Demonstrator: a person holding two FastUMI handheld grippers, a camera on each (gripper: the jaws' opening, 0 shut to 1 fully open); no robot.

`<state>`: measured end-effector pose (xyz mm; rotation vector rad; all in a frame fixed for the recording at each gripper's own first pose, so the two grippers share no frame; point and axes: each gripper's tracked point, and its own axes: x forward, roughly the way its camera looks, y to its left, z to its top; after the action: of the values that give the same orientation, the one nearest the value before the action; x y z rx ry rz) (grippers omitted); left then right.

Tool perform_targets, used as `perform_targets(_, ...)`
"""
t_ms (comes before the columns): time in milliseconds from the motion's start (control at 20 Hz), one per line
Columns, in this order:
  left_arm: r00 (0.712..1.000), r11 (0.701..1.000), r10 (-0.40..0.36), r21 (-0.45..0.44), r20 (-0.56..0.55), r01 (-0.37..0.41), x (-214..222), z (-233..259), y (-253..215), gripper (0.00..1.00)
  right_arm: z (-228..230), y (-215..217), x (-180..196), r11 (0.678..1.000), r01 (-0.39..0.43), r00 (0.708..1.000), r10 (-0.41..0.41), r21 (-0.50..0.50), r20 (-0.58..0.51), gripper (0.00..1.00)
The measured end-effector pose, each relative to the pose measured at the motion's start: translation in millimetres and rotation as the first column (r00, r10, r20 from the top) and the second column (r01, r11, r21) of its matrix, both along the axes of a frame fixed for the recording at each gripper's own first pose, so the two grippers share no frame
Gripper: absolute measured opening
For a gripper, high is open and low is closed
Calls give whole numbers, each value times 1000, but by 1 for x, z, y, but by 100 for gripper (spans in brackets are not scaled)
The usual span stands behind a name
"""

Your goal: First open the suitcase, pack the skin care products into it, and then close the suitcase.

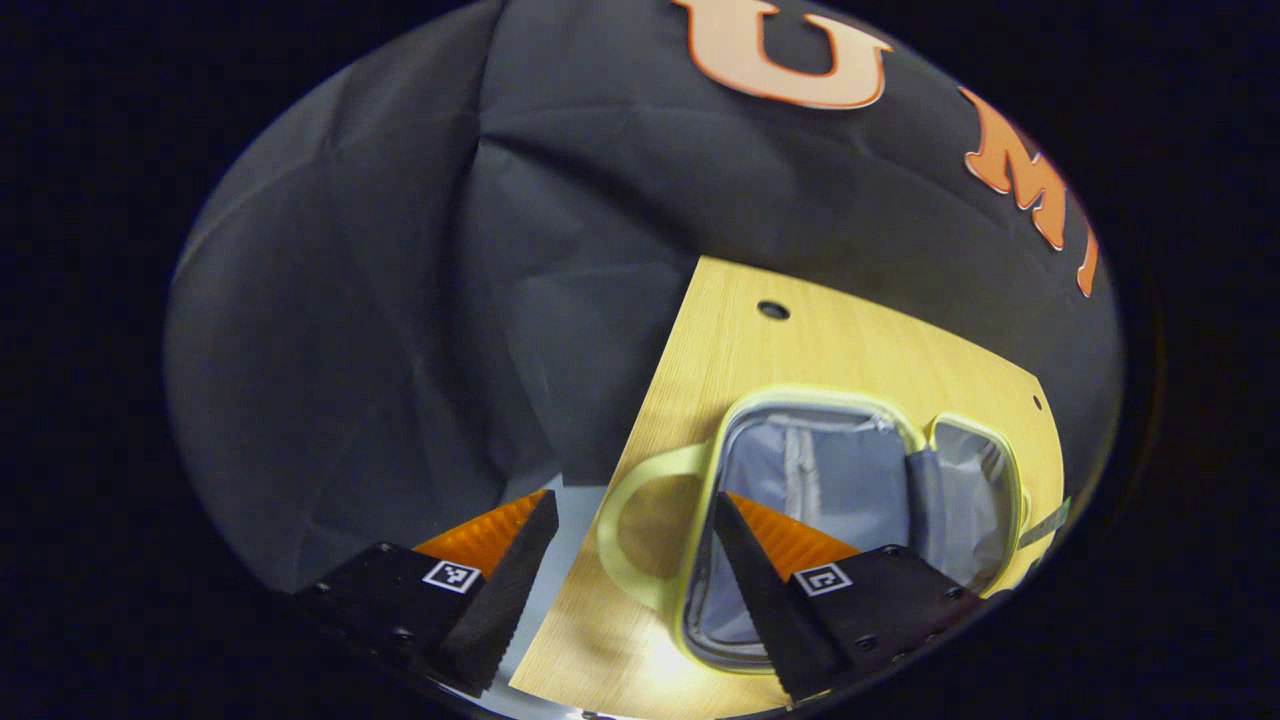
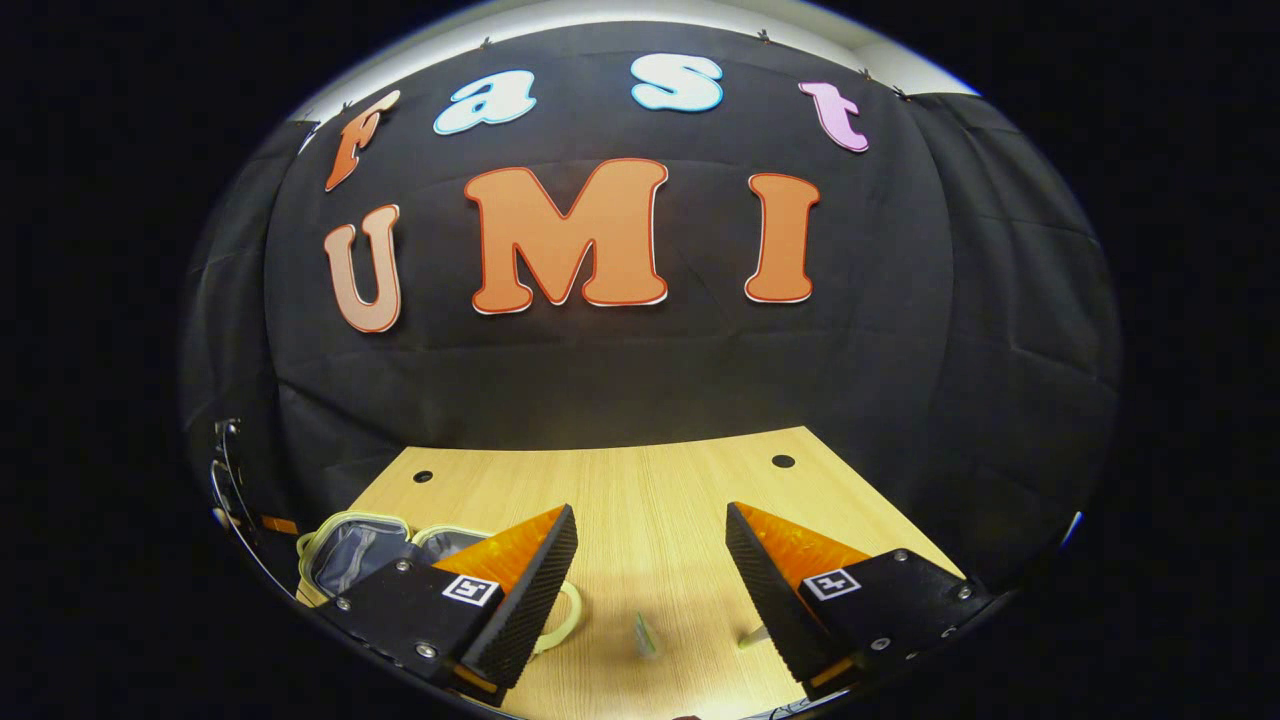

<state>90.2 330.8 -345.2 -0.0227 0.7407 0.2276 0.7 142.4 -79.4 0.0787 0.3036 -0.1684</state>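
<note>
Suitcase (image 1: 840, 500) lying open flat on the wooden bench (image 1: 720, 360), grey lining up, left gripper (image 1: 635, 570) spread wide above its looped handle, right gripper (image 2: 650, 580) agape over bare bench, holding nothing, suitcase at its left.

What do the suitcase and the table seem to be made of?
Suitcase: likely soft fabric; grey lining creases and sags, pale yellow-green trim and handle look matte, maybe rubbery. Table: wood or wood-look laminate; light, straight grain, slight sheen under the light.
</note>
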Motion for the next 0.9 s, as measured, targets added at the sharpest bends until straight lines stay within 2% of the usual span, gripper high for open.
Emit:
perform_targets(100,995,999,-23,32,97,20,5,45,-32,98,-1,-10,-1,1000,2,1000,-2,-4,4,95)
perform_targets(250,972,993,-99,83,214,83,8,101,-97,98,-3,-30,-3,1000,5,1000,-5,-10,14,95)
perform_targets(450,936,980,-181,141,303,144,-3,150,-191,98,-9,-63,-5,1000,4,1000,-4,-18,17,95)
perform_targets(750,886,963,-268,124,379,238,-34,158,-364,97,-22,-119,-2,999,-31,1000,31,-24,3,95)
perform_targets(850,832,949,-315,138,456,284,-38,157,-425,96,-30,-135,-1,999,-47,999,47,-26,-10,95)
perform_targets(900,817,937,-346,135,461,321,-40,151,-455,96,-35,-143,0,998,-55,998,55,-24,-19,95)
